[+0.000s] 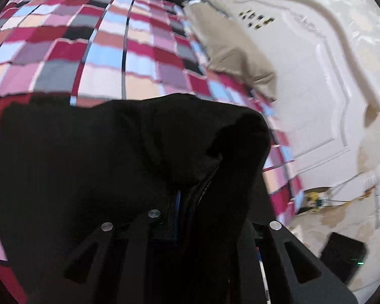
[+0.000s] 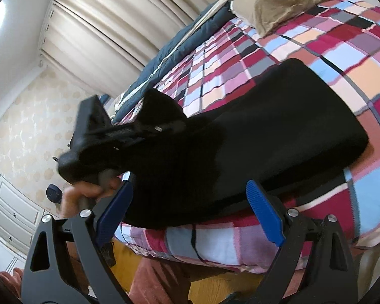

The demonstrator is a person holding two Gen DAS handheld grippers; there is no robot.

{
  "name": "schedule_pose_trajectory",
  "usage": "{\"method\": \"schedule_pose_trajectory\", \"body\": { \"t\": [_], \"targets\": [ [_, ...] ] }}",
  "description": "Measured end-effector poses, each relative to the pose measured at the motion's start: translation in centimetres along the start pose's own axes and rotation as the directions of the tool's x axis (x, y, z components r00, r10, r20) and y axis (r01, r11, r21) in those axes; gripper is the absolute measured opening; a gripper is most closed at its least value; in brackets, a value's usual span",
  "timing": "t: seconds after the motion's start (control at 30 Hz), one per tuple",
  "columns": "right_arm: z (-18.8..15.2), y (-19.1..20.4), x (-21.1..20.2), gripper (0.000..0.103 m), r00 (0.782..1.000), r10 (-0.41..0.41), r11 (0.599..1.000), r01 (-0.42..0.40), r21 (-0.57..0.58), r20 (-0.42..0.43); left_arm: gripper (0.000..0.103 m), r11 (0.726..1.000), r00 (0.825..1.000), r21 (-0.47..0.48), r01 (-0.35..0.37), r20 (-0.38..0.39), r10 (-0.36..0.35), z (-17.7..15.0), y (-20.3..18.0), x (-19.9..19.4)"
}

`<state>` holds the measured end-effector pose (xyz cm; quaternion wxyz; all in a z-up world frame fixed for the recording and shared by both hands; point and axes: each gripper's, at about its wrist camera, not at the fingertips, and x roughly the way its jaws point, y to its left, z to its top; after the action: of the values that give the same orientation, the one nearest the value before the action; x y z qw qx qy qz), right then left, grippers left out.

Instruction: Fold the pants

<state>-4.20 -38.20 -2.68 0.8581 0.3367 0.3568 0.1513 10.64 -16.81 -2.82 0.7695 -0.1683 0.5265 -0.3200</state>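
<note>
Black pants (image 2: 253, 136) lie across the checked bedspread (image 2: 316, 38), one end lifted off it; the left claw (image 2: 164, 128), clenched on that raised end, holds the cloth above the bedspread; the fabric drapes over its fingers in its own view (image 1: 139, 152); the right claw (image 2: 190, 215) stands released at the near edge of the pants, blue pads (image 2: 264, 212) apart, gripping nothing.
</note>
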Motion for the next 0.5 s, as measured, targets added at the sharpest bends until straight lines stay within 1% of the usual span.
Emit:
{"method": "schedule_pose_trajectory", "body": {
  "t": [0.1,0.17,0.27,0.3,0.33,0.37,0.4,0.43,0.5],
  "targets": [
    [0.1,-0.9,-0.4,0.091,1.0,0.0,1.0,0.0,0.018,0.0,0.015,0.998,0.998,0.03,-0.058,0.021,0.057,-0.6,-0.5,0.7],
    [0.2,-1.2,-0.7,0.091,1.0,0.0,1.0,0.0,0.019,0.002,0.016,0.995,0.996,0.047,-0.083,0.033,0.081,-0.8,-0.9,0.7],
    [0.3,-1.5,-1.0,0.091,1.0,0.001,1.0,-0.001,0.026,0.007,0.024,0.993,0.993,0.051,-0.104,0.053,0.102,-1.1,-1.7,0.6],
    [0.2,-1.6,-1.2,0.091,1.0,0.001,1.0,-0.002,0.029,0.01,0.035,0.993,0.993,0.05,-0.105,0.062,0.102,-1.3,-2.0,0.6],
    [0.3,-1.7,-1.4,0.091,1.0,0.001,1.0,-0.002,0.031,0.014,0.048,0.994,0.993,0.046,-0.096,0.069,0.093,-1.4,-2.3,0.6],
    [0.3,-1.7,-1.5,0.091,1.0,0.0,1.0,-0.001,0.031,0.015,0.056,0.996,0.994,0.037,-0.086,0.073,0.083,-1.3,-2.5,0.6],
    [0.3,-1.7,-1.7,0.091,1.0,-0.003,1.0,0.003,0.03,0.017,0.07,0.998,0.994,0.016,-0.065,0.086,0.063,-1.5,-2.9,0.2],
    [0.4,-1.8,-1.8,0.091,1.0,-0.007,1.0,0.007,0.029,0.019,0.079,0.999,0.994,0.003,-0.052,0.097,0.051,-1.6,-3.2,0.0],
    [0.5,-1.8,-2.1,0.091,1.0,-0.012,1.0,0.011,0.029,0.021,0.084,0.999,0.993,-0.044,-0.014,0.12,0.019,-2.1,-3.5,-1.1]
  ]
}}
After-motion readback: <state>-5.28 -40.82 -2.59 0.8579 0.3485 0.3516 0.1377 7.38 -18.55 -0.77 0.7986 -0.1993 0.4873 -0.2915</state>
